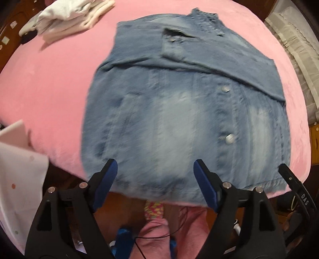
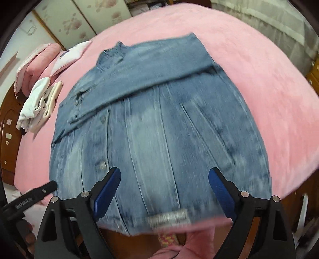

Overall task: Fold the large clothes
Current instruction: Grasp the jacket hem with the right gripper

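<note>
Both grippers hang over the near edge of the bed, pointing steeply down. The left gripper (image 1: 154,170) has its blue pads spread apart with nothing between them, and the right gripper (image 2: 164,178) stands wider still, also empty.

Just beyond their tips lies the denim jacket (image 1: 179,111), front up, buttons showing, with a sleeve (image 2: 151,79) folded across the chest further out. Its hem sits right at the bed's edge below both grippers, on the pink blanket (image 1: 49,89). Far off past the left gripper, a pile of pale folded clothes (image 1: 69,18) sits near the bed's corner.

I'd say the hem fold comes next. To do it well, each gripper should pinch a hem corner through all the layers, then lift both evenly and carry the hem out toward the collar (image 1: 207,22), keeping the crossed sleeve tucked flat.
</note>
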A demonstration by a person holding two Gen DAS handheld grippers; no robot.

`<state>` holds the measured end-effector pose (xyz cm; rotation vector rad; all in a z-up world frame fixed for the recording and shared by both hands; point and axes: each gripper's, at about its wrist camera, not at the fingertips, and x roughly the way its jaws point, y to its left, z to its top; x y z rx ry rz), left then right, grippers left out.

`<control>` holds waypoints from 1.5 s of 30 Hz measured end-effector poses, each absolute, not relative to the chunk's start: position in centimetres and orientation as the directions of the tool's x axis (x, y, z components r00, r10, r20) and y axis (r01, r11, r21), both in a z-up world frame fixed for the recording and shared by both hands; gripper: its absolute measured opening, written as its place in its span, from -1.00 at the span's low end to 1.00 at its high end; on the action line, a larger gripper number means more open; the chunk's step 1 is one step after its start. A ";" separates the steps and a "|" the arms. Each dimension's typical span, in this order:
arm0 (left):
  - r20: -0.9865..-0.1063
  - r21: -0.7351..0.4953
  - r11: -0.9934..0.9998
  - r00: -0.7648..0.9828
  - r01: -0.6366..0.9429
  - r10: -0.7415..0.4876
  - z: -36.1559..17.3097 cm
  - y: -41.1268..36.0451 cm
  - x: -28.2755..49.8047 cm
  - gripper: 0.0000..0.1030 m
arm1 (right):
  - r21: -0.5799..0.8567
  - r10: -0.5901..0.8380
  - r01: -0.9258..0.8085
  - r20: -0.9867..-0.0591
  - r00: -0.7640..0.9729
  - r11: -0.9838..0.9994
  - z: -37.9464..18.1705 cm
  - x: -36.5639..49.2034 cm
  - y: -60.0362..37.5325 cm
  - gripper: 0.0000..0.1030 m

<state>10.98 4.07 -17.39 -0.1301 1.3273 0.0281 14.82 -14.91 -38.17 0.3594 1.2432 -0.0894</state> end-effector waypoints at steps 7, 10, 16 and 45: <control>-0.981 -0.089 0.978 0.188 -0.187 -0.053 -21.6 11.8 7.7 0.49 | 0.216 0.091 0.392 -0.945 0.314 0.894 -41.1 9.4 -19.9 0.77; -0.983 -0.109 0.974 0.167 -0.197 -0.076 -23.8 14.4 6.5 0.49 | 0.206 0.071 0.413 -0.945 0.318 0.887 -42.5 7.7 -22.8 0.77; -0.976 -0.174 0.975 0.154 -0.140 -0.152 -26.4 17.6 4.4 0.49 | 0.230 0.104 0.412 -0.947 0.305 0.881 -45.3 6.9 -27.3 0.49; -0.838 -0.534 0.810 0.283 -0.243 -0.467 -30.3 20.7 5.2 -0.32 | 0.330 0.175 0.400 -0.910 0.377 0.855 -35.3 10.1 -22.5 -0.65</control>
